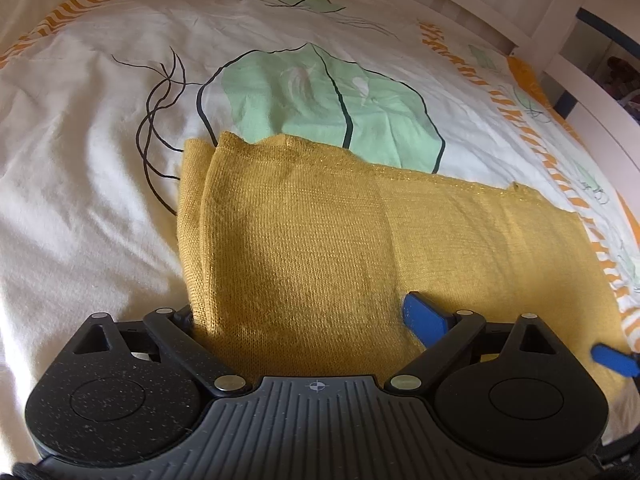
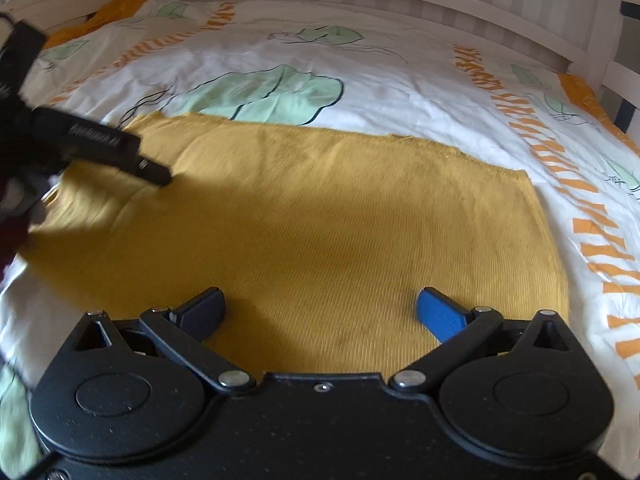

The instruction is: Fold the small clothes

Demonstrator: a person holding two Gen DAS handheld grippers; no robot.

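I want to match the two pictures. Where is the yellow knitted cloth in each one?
Left wrist view: yellow knitted cloth fills the centre and lower right, its left edge folded over.
Right wrist view: it spreads across the middle.
Shared landmark: the big green leaf print just beyond its far edge.

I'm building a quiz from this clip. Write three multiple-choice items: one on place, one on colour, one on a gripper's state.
1. Where does the mustard-yellow knitted garment lie?
A. on a wooden floor
B. on the white bedcover with green leaf prints
C. in a basket

2. What colour are the stripes along the bedcover's border?
A. orange
B. purple
C. black

3. How stands the right gripper?
A. shut on the garment
B. out of view
C. open above the garment

Answers: 1 B, the knit spreads flat across the printed cover; 2 A, orange dashes run beside the garment; 3 C, its blue fingers stand wide apart with bare knit between them.
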